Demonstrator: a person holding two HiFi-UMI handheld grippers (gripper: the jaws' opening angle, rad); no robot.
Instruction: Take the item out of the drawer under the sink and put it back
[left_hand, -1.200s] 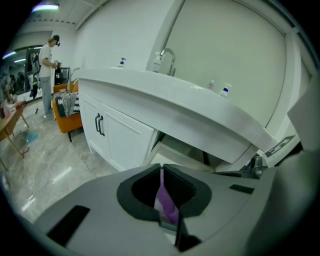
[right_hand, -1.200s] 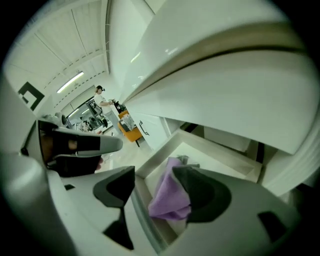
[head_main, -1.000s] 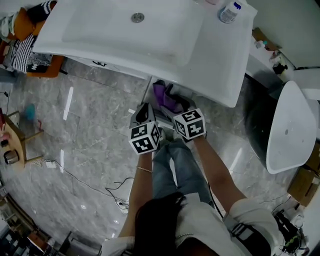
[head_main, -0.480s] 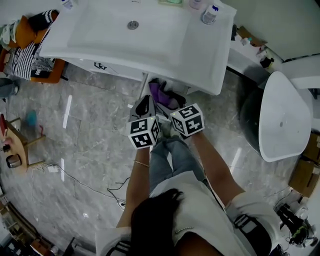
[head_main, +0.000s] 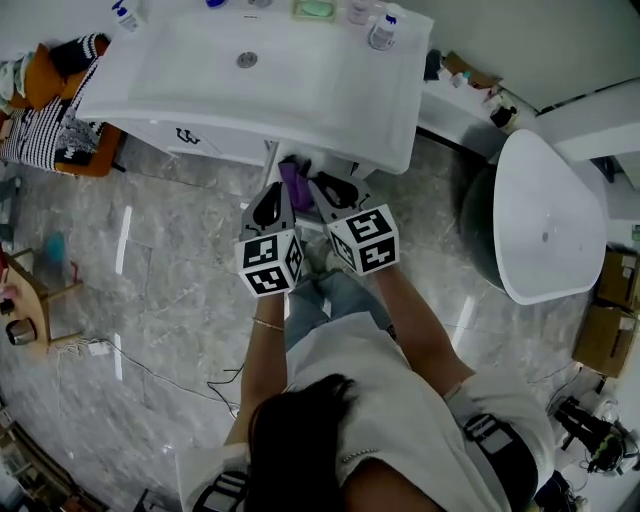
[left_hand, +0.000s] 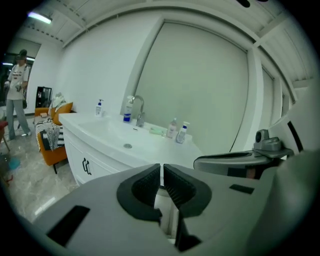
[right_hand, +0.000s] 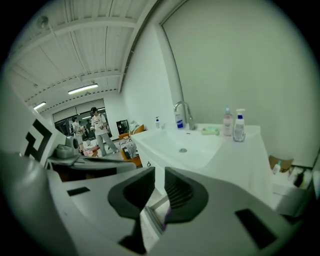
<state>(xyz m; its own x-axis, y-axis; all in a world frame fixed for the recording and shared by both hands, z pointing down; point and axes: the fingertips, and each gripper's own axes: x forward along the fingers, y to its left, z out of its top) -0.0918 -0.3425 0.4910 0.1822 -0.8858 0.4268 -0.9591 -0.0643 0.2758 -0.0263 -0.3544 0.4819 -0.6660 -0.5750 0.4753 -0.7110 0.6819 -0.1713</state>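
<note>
The sink (head_main: 250, 70) stands against the wall, its tap (left_hand: 139, 107) at the back. Two bottles (head_main: 380, 30) stand on its back right corner, a soap dish (head_main: 315, 10) just left of them, and another bottle (head_main: 125, 12) on the back left corner. Under the sink's front edge, right of the middle, the drawer (right_hand: 152, 216) stands open with the item (head_main: 297, 183) in it. A chair (head_main: 55, 95) stands left of the sink, a tub (head_main: 545, 220) to its right, and boxes (head_main: 605, 325) before the tub. On the floor lie a cable (head_main: 170, 370) and, further left, a small stand (head_main: 25, 300).
</note>
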